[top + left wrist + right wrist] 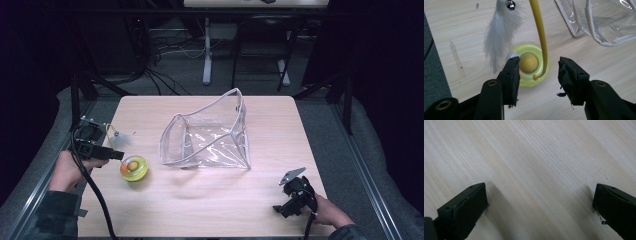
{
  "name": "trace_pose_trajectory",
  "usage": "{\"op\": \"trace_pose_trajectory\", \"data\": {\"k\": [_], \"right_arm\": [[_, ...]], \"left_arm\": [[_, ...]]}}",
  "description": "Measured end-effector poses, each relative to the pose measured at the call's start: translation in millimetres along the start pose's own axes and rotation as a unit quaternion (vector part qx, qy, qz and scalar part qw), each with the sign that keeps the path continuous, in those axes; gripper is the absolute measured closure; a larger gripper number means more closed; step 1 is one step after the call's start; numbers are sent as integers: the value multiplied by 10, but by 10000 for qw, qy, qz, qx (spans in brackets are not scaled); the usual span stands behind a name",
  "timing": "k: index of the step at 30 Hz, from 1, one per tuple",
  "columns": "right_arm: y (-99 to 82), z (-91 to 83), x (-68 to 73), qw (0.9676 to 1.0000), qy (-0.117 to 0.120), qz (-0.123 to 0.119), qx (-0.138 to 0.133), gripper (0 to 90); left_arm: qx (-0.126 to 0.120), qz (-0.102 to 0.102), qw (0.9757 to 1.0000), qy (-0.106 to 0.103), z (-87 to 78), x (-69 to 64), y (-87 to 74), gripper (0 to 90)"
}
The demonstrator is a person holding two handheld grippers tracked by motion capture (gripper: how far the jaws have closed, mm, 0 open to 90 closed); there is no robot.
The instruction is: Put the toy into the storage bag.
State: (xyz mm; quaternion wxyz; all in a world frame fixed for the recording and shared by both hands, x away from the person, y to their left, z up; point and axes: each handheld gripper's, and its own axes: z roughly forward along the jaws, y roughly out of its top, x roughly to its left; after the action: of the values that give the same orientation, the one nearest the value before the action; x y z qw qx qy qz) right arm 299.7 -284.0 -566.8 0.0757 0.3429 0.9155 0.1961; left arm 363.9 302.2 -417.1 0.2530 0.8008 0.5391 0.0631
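Observation:
A yellow-green round toy base (134,167) (529,78) lies on the left part of the wooden table (210,210), with an orange-yellow ball (528,62) in its middle. A curved yellow stalk (539,27) rises from it and carries a white feather (499,35) (120,140) and a small bell (510,4). My left gripper (119,156) (537,66) is open just left of the base, its jaws spread to either side of the ball. A clear plastic pouch (210,137) (599,22) stands open at the table's centre. My right gripper (280,207) (540,195) is open over bare wood at the front right.
Dark metal frame posts (75,97) stand at the table's left and right sides. Cables and white table legs (207,60) lie on the floor behind the far edge. Grey padding (45,150) borders the table.

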Motion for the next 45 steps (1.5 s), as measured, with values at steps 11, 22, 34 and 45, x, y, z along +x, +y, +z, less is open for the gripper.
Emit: {"op": "trace_pose_trajectory", "data": {"k": [11, 22, 34, 45], "right_arm": [[0, -1, 1, 10000, -3, 6, 5, 0], [-1, 0, 0, 10000, -1, 2, -3, 0], [-1, 0, 1, 10000, -2, 4, -2, 0], [-1, 0, 0, 10000, 0, 1, -2, 0]], "left_arm": [[64, 42, 10000, 49, 23, 5, 25, 677], [12, 149, 9997, 193, 64, -32, 14, 851], [54, 319, 9991, 268, 60, -85, 19, 879], [-14, 463, 9984, 335, 43, -105, 15, 880]]}}
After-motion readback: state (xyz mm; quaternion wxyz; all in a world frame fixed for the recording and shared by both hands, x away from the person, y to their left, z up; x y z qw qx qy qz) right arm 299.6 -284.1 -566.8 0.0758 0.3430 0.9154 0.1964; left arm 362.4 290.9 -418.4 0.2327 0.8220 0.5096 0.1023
